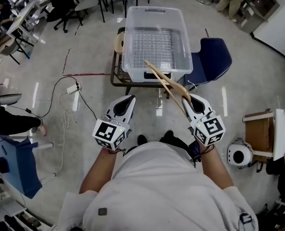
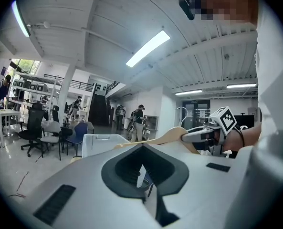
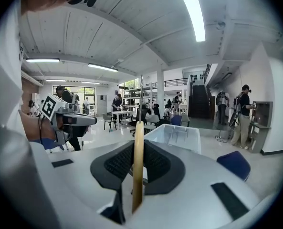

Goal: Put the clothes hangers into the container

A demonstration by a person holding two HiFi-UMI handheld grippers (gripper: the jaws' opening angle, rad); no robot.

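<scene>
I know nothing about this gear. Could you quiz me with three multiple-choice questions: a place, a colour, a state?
1. The clear container stands: A on the floor; B on a low table; C on a chair.
2. The hanger is: A red; B black; C pale wood.
3. The right gripper is: A open, empty; B shut on the hanger; C holding a cable.
Answers: B, a dark table frame shows beneath it; C, it looks tan; B, its pads clamp the wood.
</scene>
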